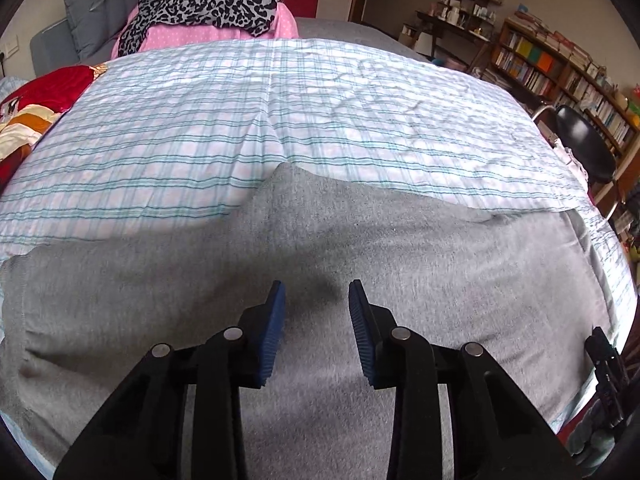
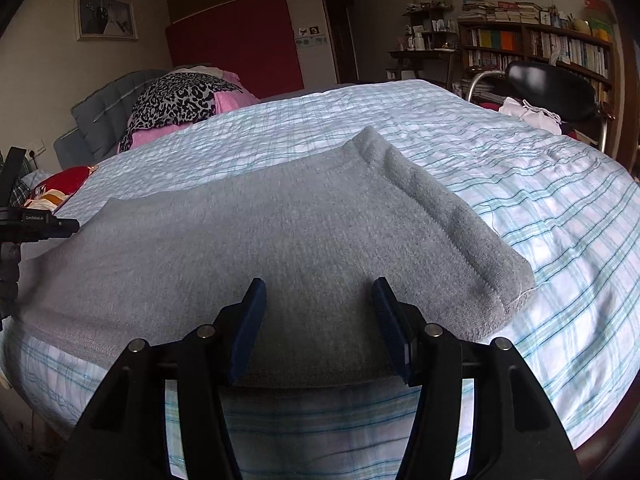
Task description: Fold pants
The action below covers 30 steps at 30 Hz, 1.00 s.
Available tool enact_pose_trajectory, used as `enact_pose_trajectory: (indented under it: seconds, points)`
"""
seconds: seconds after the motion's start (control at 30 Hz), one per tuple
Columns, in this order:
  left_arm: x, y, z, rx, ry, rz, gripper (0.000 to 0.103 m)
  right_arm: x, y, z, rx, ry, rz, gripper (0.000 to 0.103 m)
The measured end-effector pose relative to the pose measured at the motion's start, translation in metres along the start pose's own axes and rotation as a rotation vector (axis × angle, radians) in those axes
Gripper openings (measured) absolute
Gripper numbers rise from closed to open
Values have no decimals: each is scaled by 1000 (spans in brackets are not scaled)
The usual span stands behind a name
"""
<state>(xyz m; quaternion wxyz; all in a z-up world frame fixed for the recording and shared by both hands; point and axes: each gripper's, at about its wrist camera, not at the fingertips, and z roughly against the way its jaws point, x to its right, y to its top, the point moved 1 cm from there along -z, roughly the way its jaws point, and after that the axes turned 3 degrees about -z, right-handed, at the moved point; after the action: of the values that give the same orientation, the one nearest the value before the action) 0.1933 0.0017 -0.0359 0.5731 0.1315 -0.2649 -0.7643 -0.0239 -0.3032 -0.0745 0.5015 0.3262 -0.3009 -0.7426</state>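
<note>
One pair of soft grey knitted pants [image 1: 320, 248] lies flat on a bed covered with a white sheet checked in pale blue and teal stripes [image 1: 200, 120]. The pants sit near the front edge of the bed. Seen from the right, the thick waistband [image 2: 440, 216] runs along the garment's right end. The two legs appear to be laid one on top of the other, so the first lengthwise fold looks done; the pants stretch out long to the left, so folding them across their length seems to be what remains.

Two claws are in play. The left claw [image 1: 317, 320] hangs just above the middle of the grey cloth, its blue pads a modest way apart, with nothing pinched between them. The right claw [image 2: 319, 320] hovers over the near edge of the pants by the waistband end, its blue pads set wider apart, also gripping nothing.

Behind, one heap of leopard-print and pink clothing [image 1: 208, 4] rests at the bed's head.
</note>
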Motion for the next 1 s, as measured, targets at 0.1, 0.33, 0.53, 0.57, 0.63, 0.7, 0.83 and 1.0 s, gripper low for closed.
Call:
enact_pose_trajectory:
  seconds: [0.1, 0.33, 0.53, 0.57, 0.63, 0.7, 0.83, 1.0]
  points:
    - [-1, 4, -22, -48, 33, 13, 33, 0, -5, -1, -4, -6, 18, 57]
    - [2, -8, -48, -46, 126, -41, 34, 2, -14, 0, 3, 5, 20, 58]
    - [19, -12, -34, -4, 202, -85, 34, 12, -14, 17, 28, 65, -42, 59]
    - [24, -13, -28, 8, 194, -92, 34, 15, -15, 24, 37, 80, -61, 59]
    - [38, -14, -18, 31, 161, -109, 37, 23, -18, 36, 53, 91, -96, 59]
    - [56, -14, -7, 63, 127, -135, 43, 32, -20, 47, 72, 79, -125, 59]
    - [97, -17, 7, 98, 39, -182, 44, 56, -26, 56, 71, 69, -217, 59]
    - [138, -32, 13, 94, -72, -221, 44, 86, -30, 49, 50, 139, -386, 59]
